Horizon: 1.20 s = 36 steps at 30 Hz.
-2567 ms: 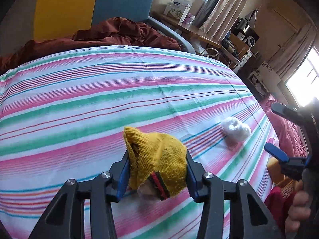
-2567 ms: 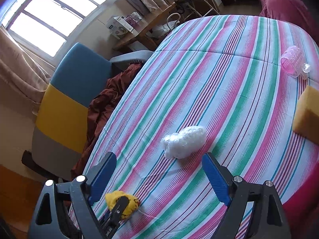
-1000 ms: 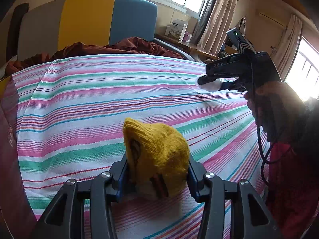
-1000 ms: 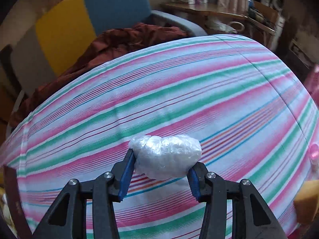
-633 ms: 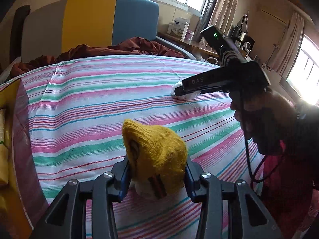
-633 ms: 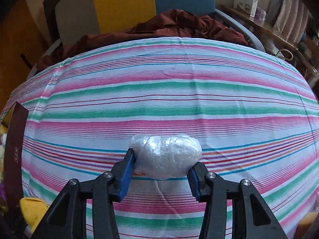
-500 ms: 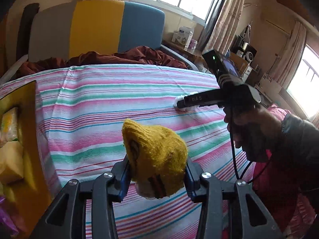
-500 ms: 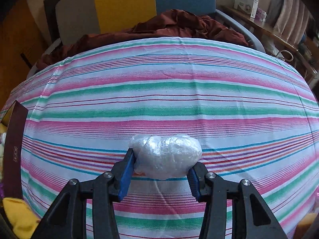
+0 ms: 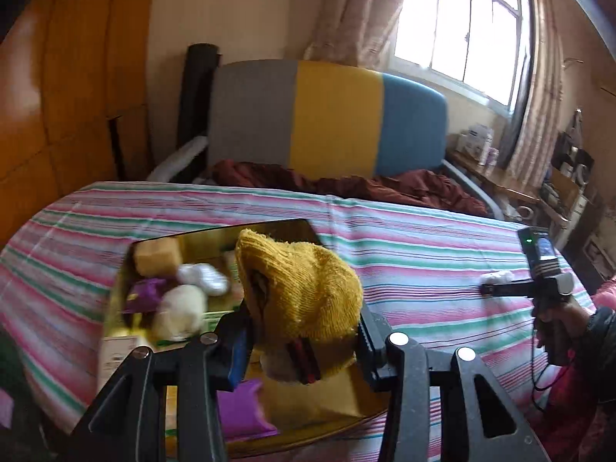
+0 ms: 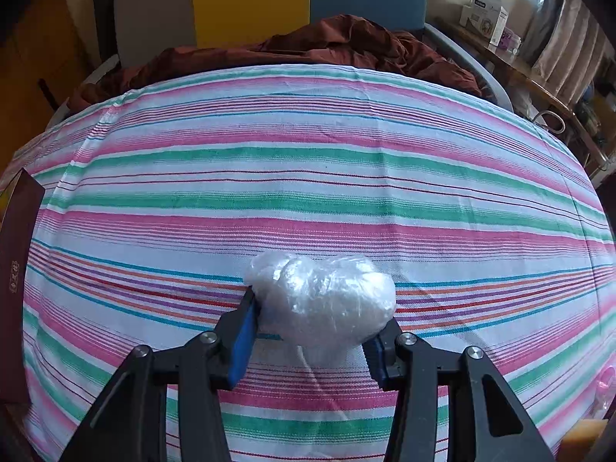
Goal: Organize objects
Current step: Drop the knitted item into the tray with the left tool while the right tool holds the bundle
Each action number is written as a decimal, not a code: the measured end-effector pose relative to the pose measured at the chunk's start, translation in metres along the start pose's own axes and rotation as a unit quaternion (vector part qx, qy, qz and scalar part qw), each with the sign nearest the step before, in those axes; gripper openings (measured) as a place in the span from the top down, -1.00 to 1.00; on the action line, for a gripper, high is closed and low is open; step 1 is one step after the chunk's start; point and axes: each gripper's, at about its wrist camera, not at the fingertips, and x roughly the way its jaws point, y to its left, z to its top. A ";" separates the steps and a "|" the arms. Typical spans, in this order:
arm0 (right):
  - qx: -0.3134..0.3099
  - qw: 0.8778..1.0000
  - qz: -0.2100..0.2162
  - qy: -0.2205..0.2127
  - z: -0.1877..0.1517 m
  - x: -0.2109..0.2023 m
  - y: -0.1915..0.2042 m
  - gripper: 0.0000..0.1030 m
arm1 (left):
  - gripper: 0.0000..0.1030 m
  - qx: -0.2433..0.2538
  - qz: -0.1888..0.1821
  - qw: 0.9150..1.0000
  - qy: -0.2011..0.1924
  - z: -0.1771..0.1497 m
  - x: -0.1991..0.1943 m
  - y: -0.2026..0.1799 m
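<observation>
My left gripper [image 9: 304,346] is clamped on the yellow knit sock bundle [image 9: 298,292], pads pressing both its sides, jaws only partway apart. The bundle hangs above the gold box [image 9: 327,400], over its near-right part, not touching the contents as far as I can tell. Box is the landmark here. Inside it, nearest me: a purple pouch [image 9: 240,408] at the near-left corner. Further in, left of the bundle: a cream fuzzy ball [image 9: 179,312], a purple scrap [image 9: 144,296], a white wad [image 9: 202,273], then a tan sponge block [image 9: 158,256] at the far-left corner. All a bit blurred, so other bits I can't name. Bare gold floor shows on the box's near-right side, under the bundle. The box's far edge sits well short of the striped bed cover's [image 9: 404,246] far edge; lots of open cover to the right of the box.

My right gripper [image 10: 308,327] is closed on the white plastic-wrapped wad [image 10: 323,300], blue pads on its left & right ends, wad resting on or just above the cover, can't tell which. In the left wrist view that gripper [image 9: 496,283] is well right of the box, near the cover's right edge, my hand [image 9: 554,319] on its grip. In the right wrist view the box's dark outer wall [image 10: 15,269] is far left; wide bare cover between. Beyond the cover's far edge: a maroon blanket [image 10: 327,50], then the grey/yellow/blue headboard [image 9: 331,115].
</observation>
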 end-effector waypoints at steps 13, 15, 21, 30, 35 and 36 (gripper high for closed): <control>-0.004 1.000 -0.005 0.000 -0.001 -0.001 0.001 0.05 | 0.13 -0.045 0.028 0.998 0.041 -0.034 0.007 0.038; -0.004 1.000 -0.006 0.001 -0.001 -0.001 0.001 0.05 | 0.13 -0.050 0.015 0.998 0.041 -0.036 0.007 0.038; -0.008 1.000 -0.006 0.002 0.000 -0.001 0.002 0.05 | 0.13 -0.043 -0.033 0.997 0.056 -0.041 0.019 0.024; -0.018 1.000 -0.007 0.004 0.001 -0.001 0.003 0.05 | 0.13 -0.010 -0.027 0.992 0.122 -0.045 0.052 0.008; -0.022 1.000 -0.005 0.005 0.002 -0.001 0.003 0.05 | 0.08 0.010 0.008 0.985 0.170 -0.048 0.078 0.002; -0.023 1.000 -0.004 0.005 0.002 -0.001 0.003 0.05 | 0.05 0.009 0.018 0.985 0.172 -0.050 0.080 0.001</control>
